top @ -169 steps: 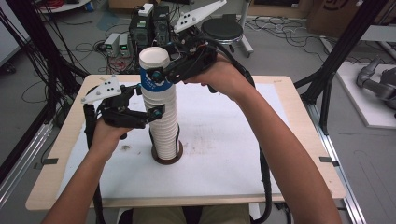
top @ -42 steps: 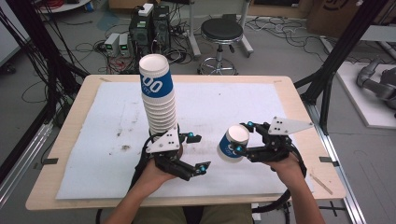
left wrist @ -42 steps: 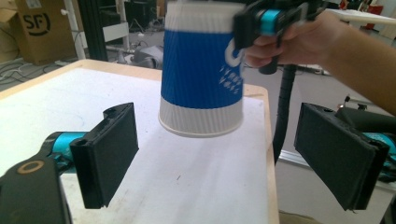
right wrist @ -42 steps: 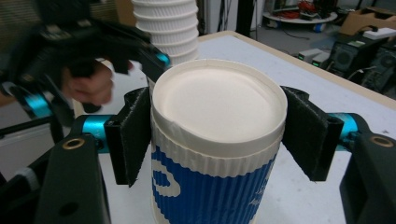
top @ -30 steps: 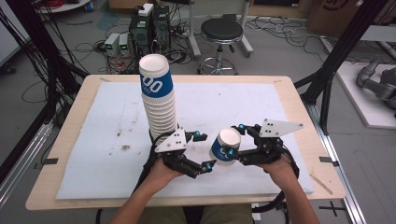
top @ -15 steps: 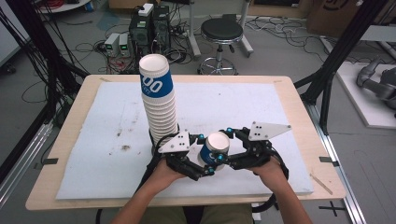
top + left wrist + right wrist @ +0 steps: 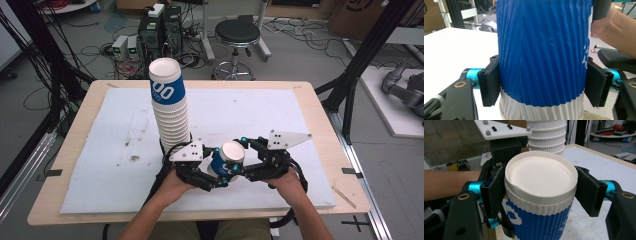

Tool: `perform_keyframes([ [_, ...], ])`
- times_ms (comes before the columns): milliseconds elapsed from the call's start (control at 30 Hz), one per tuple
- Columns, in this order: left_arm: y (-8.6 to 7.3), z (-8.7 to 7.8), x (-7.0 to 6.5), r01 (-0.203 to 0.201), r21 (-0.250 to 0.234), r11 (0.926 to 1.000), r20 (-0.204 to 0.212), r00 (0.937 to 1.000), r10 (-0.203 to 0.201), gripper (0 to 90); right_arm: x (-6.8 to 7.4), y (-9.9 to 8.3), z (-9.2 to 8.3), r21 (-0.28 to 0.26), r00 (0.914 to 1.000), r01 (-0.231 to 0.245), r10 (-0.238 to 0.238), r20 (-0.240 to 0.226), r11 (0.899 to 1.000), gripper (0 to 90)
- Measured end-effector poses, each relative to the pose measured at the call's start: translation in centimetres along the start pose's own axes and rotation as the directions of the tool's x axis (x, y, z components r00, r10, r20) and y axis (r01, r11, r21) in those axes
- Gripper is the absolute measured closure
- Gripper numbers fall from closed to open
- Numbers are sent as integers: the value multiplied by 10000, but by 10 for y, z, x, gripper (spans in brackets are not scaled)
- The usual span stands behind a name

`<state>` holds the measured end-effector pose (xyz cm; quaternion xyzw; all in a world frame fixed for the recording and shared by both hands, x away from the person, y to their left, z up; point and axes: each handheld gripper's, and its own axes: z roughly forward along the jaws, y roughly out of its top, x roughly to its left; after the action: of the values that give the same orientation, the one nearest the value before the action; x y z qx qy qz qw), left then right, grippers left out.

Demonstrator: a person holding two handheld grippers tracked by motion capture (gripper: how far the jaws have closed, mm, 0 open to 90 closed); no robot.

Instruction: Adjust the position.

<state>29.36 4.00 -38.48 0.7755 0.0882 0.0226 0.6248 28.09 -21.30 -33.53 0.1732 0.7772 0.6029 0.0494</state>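
Left claw has just closed onto the blue-and-white ribbed paper cup that the right claw pinches at the tabletop's 6 o'clock edge: handover grip made, right release likely next.

Even, bright indoor light from above, with soft, faint shadows on the white mat. The high view is slightly soft and bows at its edges. In the left gripper view the cup is near and a little blurred; backgrounds are hazy.
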Motion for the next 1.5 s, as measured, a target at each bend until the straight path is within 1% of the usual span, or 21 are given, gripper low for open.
perform_keyframes([
  [67, 1, -2, 0, 76, -8, 10000, 55, 10000, -76, 275, 1, 0, 1, -104, 10000, 24, -24, 10, 9999, 286],
  [167, 3, -5, 1, 145, -41, 9999, 25, 9999, -145, 284, 1, 1, 1, -249, 9998, -164, 165, 54, 9996, 202],
  [300, 4, -8, 2, 252, -137, 9996, 20, 9997, -251, 288, 0, 1, -1, -382, 9996, -268, 273, 110, 9989, 201],
  [367, 5, -11, 3, 229, -35, 9997, -39, 9997, -229, 288, 0, 2, -4, -425, 9998, -181, 187, 120, 9989, 201],
  [500, 10, -17, 4, 175, 517, 9985, -194, 9997, -165, 288, -2, 5, -11, -404, 10000, -82, 81, -16, 9991, 201],
  [567, 13, -20, 4, 186, 844, 9963, -271, 9995, -164, 287, -6, 8, -16, -16, 9998, 199, -198, 15, 9998, 190],
  [633, 14, -21, 4, 236, 895, 9957, -282, 9994, -212, 287, -7, 11, -19, 186, 9997, 236, -237, 49, 9995, 189],
  [700, 18, -22, 5, 183, 1242, 9921, -388, 9992, -136, 287, -11, 18, -24, 682, 9976, 587, -610, 327, 9959, 188],
  [767, 18, -21, 5, 188, 1351, 9907, -403, 9991, -134, 287, -11, 24, -25, 1012, 9959, 825, -858, 281, 9914, 188],
  [800, 20, -20, 5, 110, 1750, 9845, -421, 9991, -37, 287, -11, 28, -24, 1297, 9938, 1056, -1093, 221, 9859, 189],
  [833, 20, -20, 5, 110, 1750, 9845, -421, 9991, -37, 287, -11, 28, -24, 1297, 9938, 1056, -1093, 221, 9859, 189],
  [867, 22, -17, 4, -52, 2145, 9767, -433, 9990, 148, 287, -11, 35, -19, 1966, 9900, 1379, -1414, 38, 9707, 188],
  [900, 22, -17, 4, -52, 2145, 9767, -433, 9990, 148, 287, -11, 35, -19, 1966, 9900, 1379, -1414, 38, 9707, 188],
  [933, 23, -14, 2, -206, 2431, 9698, -371, 9988, 305, 287, -11, 39, -14, 2426, 9868, 1613, -1605, -232, 9566, 188],
  [967, 23, -14, 2, -206, 2431, 9698, -371, 9988, 305, 287, -11, 39, -14, 2426, 9868, 1613, -1605, -232, 9566, 188],
  [1000, 24, -12, 1, -340, 2581, 9655, -316, 9985, 436, 287, -11, 42, -5, 2996, 9821, 1881, -1763, -661, 9353, 188],
  [1033, 24, -12, 1, -340, 2581, 9655, -316, 9985, 436, 287, -10, 43, -1, 3190, 9796, 2007, -1865, -749, 9262, 188],
  [1067, 24, -10, 0, -459, 2747, 9604, -258, 9981, 551, 287, -10, 44, 3, 3446, 9778, 2094, -1918, -848, 9151, 189],
  [1200, 24, -7, -2, -603, 2929, 9543, -170, 9975, 682, 287, -10, 44, 15, 3941, 9715, 2352, -2024, -1237, 8885, 189],
  [1433, 24, -7, -1, -633, 2911, 9546, -55, 9977, 679, 286, -13, 43, 20, 4150, 9733, 2212, -1728, -1513, 8825, 195],
  [1500, 24, -7, -1, -655, 2918, 9542, -33, 9976, 694, 286, -13, 43, 21, 4200, 9707, 2223, -1594, -1798, 8799, 271],
])
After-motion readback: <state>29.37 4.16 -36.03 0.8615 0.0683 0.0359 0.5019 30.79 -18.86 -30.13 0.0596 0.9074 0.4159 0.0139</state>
